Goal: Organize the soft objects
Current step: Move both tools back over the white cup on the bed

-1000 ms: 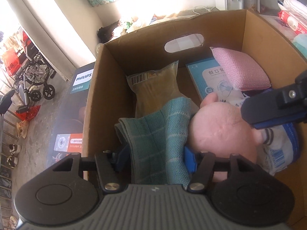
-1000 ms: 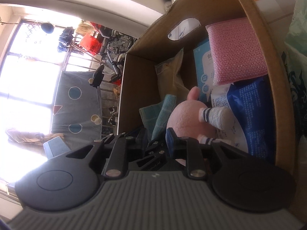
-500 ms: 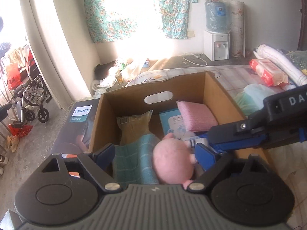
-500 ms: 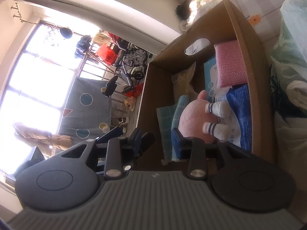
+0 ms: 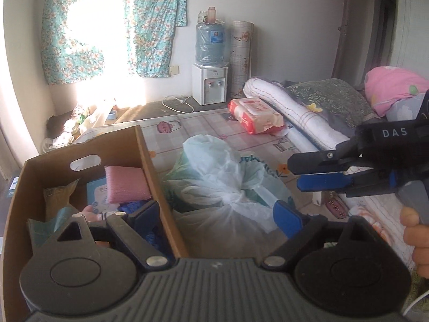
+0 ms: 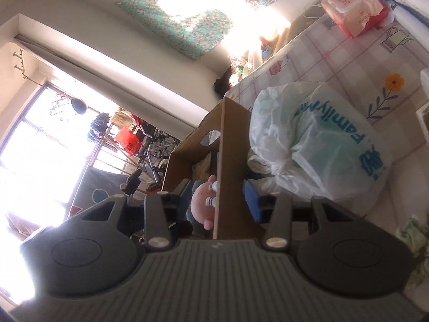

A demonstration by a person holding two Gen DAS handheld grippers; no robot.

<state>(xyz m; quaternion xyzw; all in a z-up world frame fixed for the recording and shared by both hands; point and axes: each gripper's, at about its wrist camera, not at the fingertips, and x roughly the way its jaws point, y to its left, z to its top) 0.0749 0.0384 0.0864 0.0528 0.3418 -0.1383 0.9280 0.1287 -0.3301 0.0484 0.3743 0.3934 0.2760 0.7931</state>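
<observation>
The cardboard box [image 5: 150,161] stands on the left of the patterned mat. Inside it lie a pink sponge [image 5: 126,185], a teal towel [image 5: 61,214], a yellowish bag [image 5: 57,196] and a pink plush toy [image 6: 199,201]. My left gripper [image 5: 214,216] hangs open and empty above the box's right wall. A tied white plastic bag [image 5: 222,177] sits just past it. My right gripper [image 5: 295,174], held by a hand, hovers right of the bag. Its jaws are opening with nothing between them. In its own view the right gripper [image 6: 217,196] looks along the box wall [image 6: 230,161].
A red and white wipes pack [image 5: 254,115] and rolled bedding [image 5: 300,112] lie on the far side of the mat. A pink pillow [image 5: 394,86] is at the right. A water dispenser [image 5: 210,80] stands by the back wall. A white box edge [image 6: 425,99] lies beyond the bag.
Both grippers have risen out of the box and swung right toward the plastic bag. The left one let go of the teal towel and opened wide. The right one widened away from the plush.
</observation>
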